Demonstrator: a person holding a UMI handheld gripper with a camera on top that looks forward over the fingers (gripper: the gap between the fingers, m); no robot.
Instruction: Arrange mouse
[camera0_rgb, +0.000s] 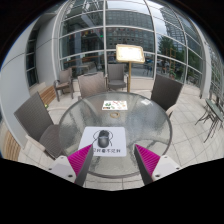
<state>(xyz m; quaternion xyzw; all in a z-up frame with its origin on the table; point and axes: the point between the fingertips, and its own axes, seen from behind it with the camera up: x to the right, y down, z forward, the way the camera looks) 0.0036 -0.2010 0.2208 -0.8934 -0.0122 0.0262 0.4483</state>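
I am looking across a glass-walled atrium filling the upper half of the frame, with a lit sign (129, 52) standing at upper centre. Below it a round glass table (150, 120) is taking up the middle, ringed by grey chairs, one (35, 118) at the left. On the table, a white mat (108, 144) is lying at lower centre, just ahead of my fingers, and a small dark mouse (103, 140) is sitting on its left part; papers (114, 104) are resting at the far side. My claw (113, 161) is hanging wide, its pink pads (81, 158) apart and holding nothing. I judge the task is barely starting: the mouse is untouched, and reaching, gripping and placing it are all remaining.
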